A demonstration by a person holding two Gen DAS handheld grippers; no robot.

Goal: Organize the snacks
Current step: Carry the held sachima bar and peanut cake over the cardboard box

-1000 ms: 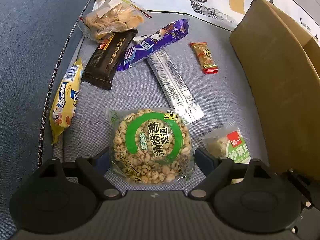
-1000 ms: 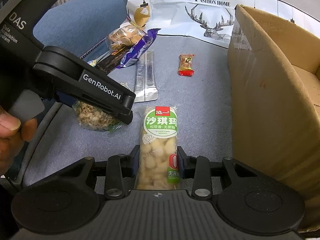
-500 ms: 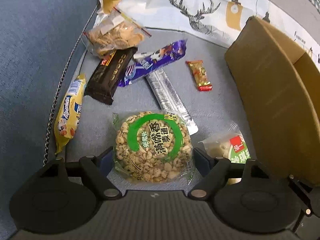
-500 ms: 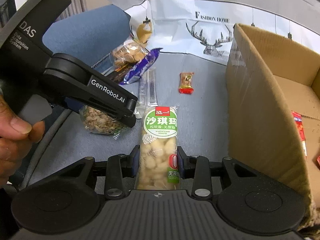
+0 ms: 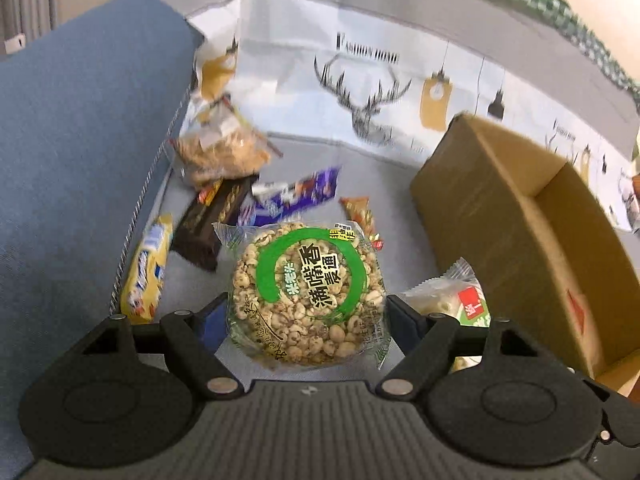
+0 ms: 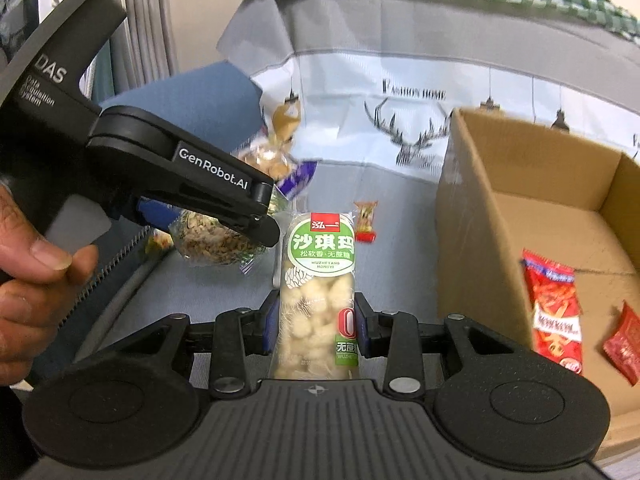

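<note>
My left gripper (image 5: 306, 316) is shut on a round puffed-grain cake pack (image 5: 306, 292) with a green ring label and holds it above the grey sofa seat (image 5: 308, 152). My right gripper (image 6: 316, 322) is shut on a long sachima pack (image 6: 318, 280) with a green label, held up left of the open cardboard box (image 6: 468, 216). The same pack (image 5: 452, 298) shows at the right in the left wrist view. The box (image 5: 492, 216) stands to the right there. The left gripper also shows in the right wrist view (image 6: 224, 224), still holding the round pack (image 6: 212, 242).
On the seat lie a yellow pack (image 5: 146, 268), a dark brown bar (image 5: 212, 220), a purple pack (image 5: 296, 194), a clear cracker bag (image 5: 224, 152) and a small orange-red pack (image 5: 358, 216). Inside the box lie red snack packs (image 6: 554, 308). A deer-print cloth (image 5: 360, 92) covers the sofa back.
Both grippers have risen from the seat with their packs. The silver strip pack is now hidden behind the round pack, and the box's inside has come into view.
</note>
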